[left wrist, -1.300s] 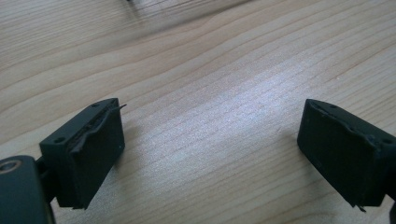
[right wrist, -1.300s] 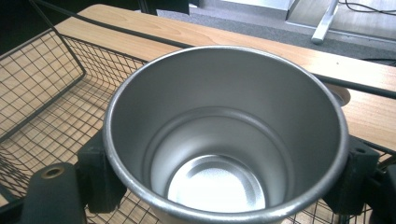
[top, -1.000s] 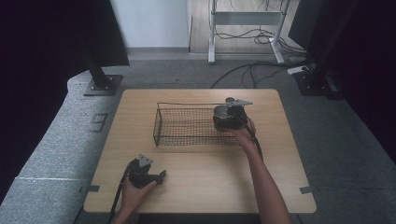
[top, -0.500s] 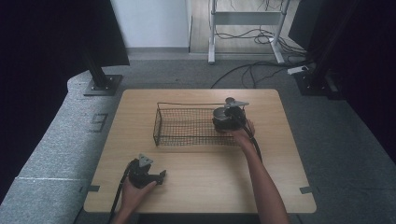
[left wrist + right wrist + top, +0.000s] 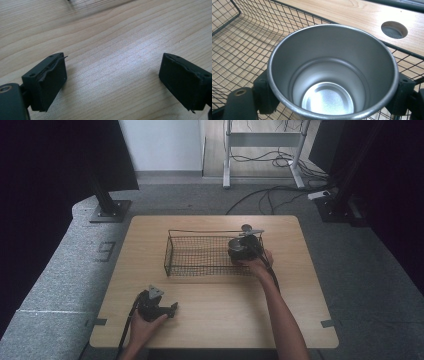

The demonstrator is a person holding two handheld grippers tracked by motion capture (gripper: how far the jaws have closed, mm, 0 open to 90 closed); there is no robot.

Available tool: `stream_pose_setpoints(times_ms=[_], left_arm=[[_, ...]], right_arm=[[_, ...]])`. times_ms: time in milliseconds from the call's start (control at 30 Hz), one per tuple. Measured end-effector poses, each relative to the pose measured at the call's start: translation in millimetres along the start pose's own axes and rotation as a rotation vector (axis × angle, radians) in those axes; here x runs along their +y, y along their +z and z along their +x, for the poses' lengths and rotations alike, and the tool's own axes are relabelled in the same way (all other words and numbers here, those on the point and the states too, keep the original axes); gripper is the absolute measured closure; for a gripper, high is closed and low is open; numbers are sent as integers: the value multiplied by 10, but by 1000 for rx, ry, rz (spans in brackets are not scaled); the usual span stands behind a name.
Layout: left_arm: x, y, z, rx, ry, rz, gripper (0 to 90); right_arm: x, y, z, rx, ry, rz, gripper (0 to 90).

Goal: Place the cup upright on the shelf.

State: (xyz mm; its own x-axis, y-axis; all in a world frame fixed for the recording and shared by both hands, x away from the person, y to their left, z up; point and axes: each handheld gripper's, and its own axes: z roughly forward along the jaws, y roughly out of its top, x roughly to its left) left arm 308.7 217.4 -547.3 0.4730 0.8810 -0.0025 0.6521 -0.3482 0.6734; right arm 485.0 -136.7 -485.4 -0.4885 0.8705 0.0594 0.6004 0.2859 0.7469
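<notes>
A black wire basket stands in the middle of the wooden table. At its right end my right gripper reaches into the basket from the person's right hand. In the right gripper view a steel cup stands upright and empty between the jaws of the right gripper, one black pad pressed against each side, with the basket mesh under and around it. My left gripper rests on the table near the front left, jaws wide apart over bare wood.
A round hole is cut in the tabletop just beyond the basket's rim. Black stands and cables sit on the grey floor behind the table. The basket's left part holds nothing.
The right hand with the cup has shifted only slightly at the basket's right end. The left gripper has kept still.
</notes>
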Motion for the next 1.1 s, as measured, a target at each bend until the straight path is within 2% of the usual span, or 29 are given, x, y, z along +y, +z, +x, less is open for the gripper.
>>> stream_pose_setpoints(times_ms=[233, 733, 833, 933, 1100], left_arm=[[0, -1, 0, 0, 0, 0, 76], [0, 0, 0, 0, 0, 0, 76], [0, 0, 0, 0, 0, 0, 76], [0, 0, 0, 0, 0, 0, 76], [0, 0, 0, 0, 0, 0, 76]], right_arm=[[-1, 19, -13, -4, 2, 24, 176], [4, 65, -4, -7, -30, 72, 176], [14, 82, -18, 10, -28, 103, 175], [17, 104, -13, -5, -39, 126, 175], [21, 104, -25, -1, -29, 131, 174]])
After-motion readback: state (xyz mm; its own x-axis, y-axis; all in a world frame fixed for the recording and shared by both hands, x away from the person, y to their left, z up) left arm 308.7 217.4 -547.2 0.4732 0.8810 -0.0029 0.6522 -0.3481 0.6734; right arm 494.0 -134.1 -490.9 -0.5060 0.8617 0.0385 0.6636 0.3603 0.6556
